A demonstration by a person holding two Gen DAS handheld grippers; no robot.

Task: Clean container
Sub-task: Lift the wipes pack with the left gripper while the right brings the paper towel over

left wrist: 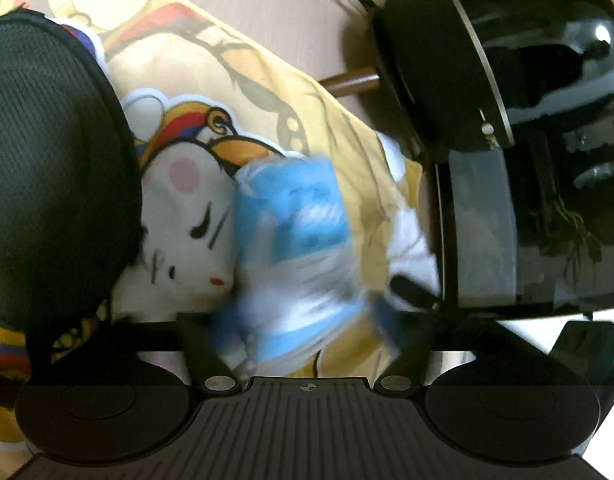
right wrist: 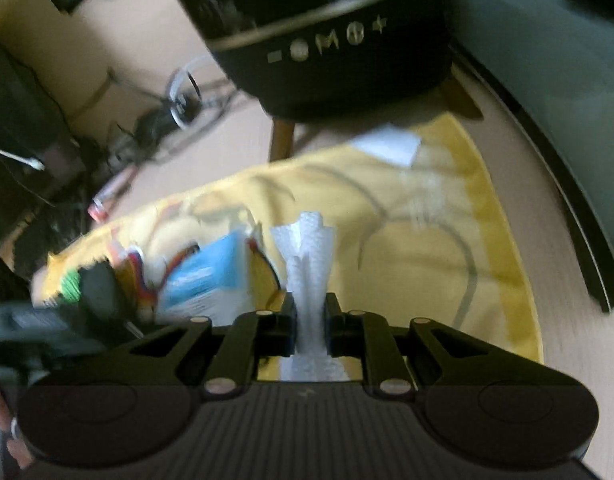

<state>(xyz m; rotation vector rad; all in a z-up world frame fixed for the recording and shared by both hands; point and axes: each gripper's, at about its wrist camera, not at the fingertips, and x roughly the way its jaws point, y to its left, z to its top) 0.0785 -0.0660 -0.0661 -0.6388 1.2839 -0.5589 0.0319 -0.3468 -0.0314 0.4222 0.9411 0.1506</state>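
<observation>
My left gripper [left wrist: 295, 320] is shut on a blue and white pack of wipes [left wrist: 295, 224], which lies blurred on a yellow cartoon mat [left wrist: 179, 80]. In the right wrist view the same pack [right wrist: 211, 276] shows at lower left, with the left gripper's dark body beside it. My right gripper [right wrist: 310, 308] is shut on a crumpled white wipe [right wrist: 307, 248] that sticks up between its jaws. A glossy black rounded container [left wrist: 507, 60] on wooden legs stands past the mat; its band of white button marks [right wrist: 327, 40] faces the right camera.
A black mesh-covered object [left wrist: 47, 168] fills the left of the left wrist view. A dark smoked box [left wrist: 483, 232] sits under the container's right side. A dark flat panel [right wrist: 547, 100] borders the mat on the right. Cables [right wrist: 167, 120] tangle on the tabletop behind.
</observation>
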